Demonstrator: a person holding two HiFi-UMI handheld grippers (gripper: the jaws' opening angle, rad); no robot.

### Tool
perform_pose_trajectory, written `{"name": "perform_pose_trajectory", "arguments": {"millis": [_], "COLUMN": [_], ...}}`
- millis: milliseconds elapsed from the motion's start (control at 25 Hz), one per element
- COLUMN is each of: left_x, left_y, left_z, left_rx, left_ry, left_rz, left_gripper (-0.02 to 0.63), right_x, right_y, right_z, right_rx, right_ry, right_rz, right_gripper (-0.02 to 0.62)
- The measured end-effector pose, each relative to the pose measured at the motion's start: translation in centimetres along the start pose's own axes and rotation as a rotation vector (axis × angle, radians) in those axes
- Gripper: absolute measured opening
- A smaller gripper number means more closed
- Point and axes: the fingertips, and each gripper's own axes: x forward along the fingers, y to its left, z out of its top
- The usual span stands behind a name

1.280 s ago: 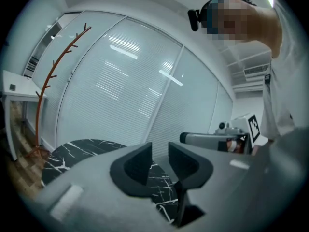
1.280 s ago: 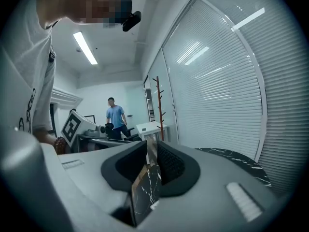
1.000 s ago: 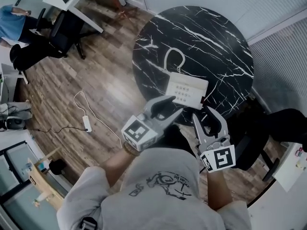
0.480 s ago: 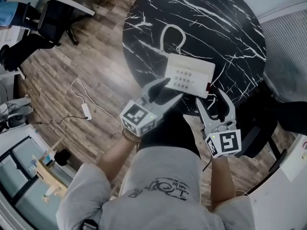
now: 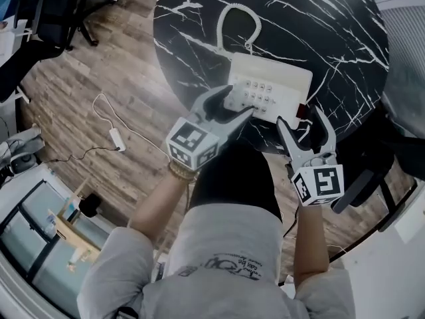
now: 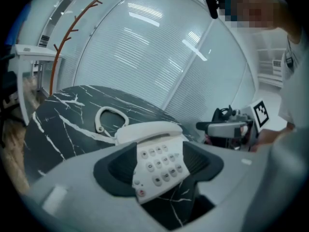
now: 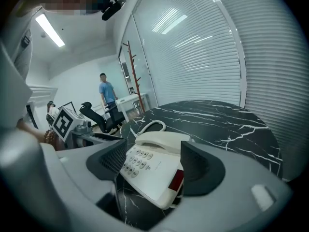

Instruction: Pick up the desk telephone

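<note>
A white desk telephone sits on the round black marble table, near its front edge. Its handset rests in the cradle and the curly cord loops away behind it. My left gripper hovers at the phone's near left corner, its jaws opening and not touching it. My right gripper is at the near right corner by a red patch, its jaws also opening and holding nothing. Each gripper view frames the telephone between wide jaws, just ahead of them.
The table's front edge is right below both grippers. A white cable with an adapter lies on the wood floor to the left. Black office chairs stand at upper left, another dark chair at right. A person in blue stands far off.
Both grippers have dropped towards the table and come up to the phone's near edge. Their jaws have spread wider. The phone has not moved on the table.
</note>
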Motion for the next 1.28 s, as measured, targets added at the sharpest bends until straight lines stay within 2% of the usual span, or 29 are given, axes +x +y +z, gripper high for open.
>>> {"name": "perform_pose_trajectory", "arguments": {"millis": [280,520,640,1000,1280], "left_x": [1.6,2.5,2.9,3.8,3.9], "left_y": [2.8,4.0,4.3,4.3,4.5], "left_z": [-2.7,-4.1,-4.4,-4.8,-5.0], "left_rx": [-0.03,-0.067,-0.06,-0.038,-0.002], "left_ry": [0.046,0.07,0.085,0.126,0.13], "left_rz": [0.046,0.071,0.075,0.086,0.122], "left_gripper": [0.341,0.387,0.397,0.399,0.364], "right_x": [2.3,3.6,4.1,5.0,5.1], "right_y": [-1.8,-2.7,-3.2,-3.5,-3.7], "right_z": [-3.4,-5.2,-5.8,-7.6,-7.8], "right_rx": [0.023,0.041,0.058,0.086,0.106], "right_ry": [0.037,0.066,0.072,0.098,0.098], "right_rz": [-0.013,-0.017,-0.02,-0.005,-0.011], "right_gripper": [0.387,0.394,0.399,0.398,0.35]}}
